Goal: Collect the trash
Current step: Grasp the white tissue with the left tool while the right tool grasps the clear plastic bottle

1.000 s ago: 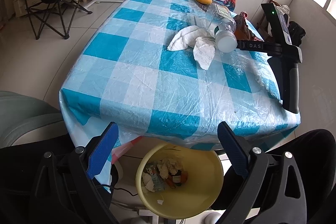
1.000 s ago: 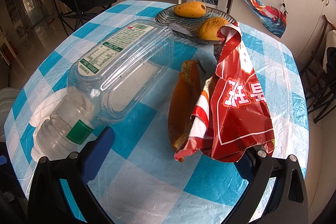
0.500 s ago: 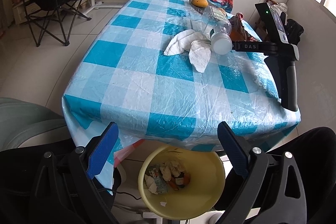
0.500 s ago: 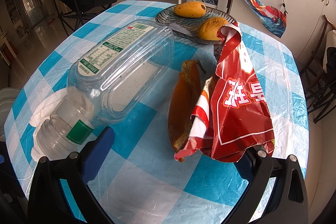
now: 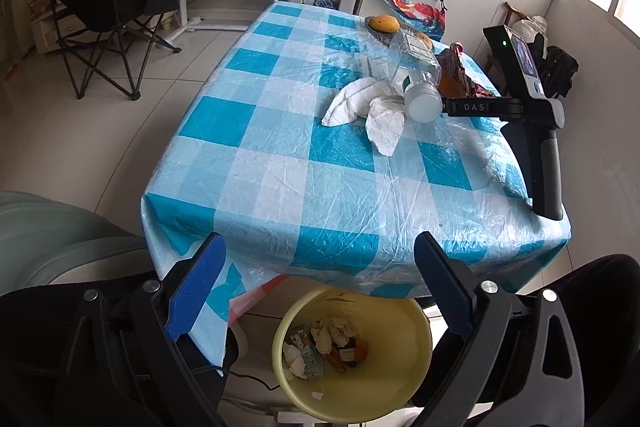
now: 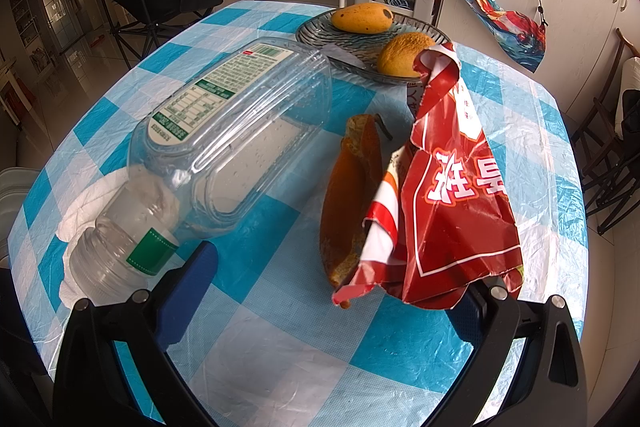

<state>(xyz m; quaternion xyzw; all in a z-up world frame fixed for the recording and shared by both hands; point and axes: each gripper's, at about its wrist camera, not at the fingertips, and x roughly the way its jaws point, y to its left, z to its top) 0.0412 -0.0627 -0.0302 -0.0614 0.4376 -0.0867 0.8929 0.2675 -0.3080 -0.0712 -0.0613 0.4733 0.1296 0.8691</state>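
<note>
Both my claws spread wide: one over the bin, one low on the checked table among the trash.

The table [image 5: 280, 163] with its blue-and-white checked cloth fills both views. Below its near edge stands the yellow bin [image 5: 404, 379], holding crumpled paper and scraps; my left claw [image 5: 320, 291] hangs above it, gaping and empty. My right claw [image 6: 332, 291] sits low over the table, jaws wide apart with nothing between them. Just ahead of it lies the clear plastic bottle [image 6: 240, 139] on its side, neck toward me, resting on white tissues [image 5: 368, 103]. Beside it to the right, the red snack wrapper [image 6: 448, 195] leans over an orange fruit peel [image 6: 348, 195]. Beyond them, a glass plate [image 6: 316, 27] carries two fruits.
</note>
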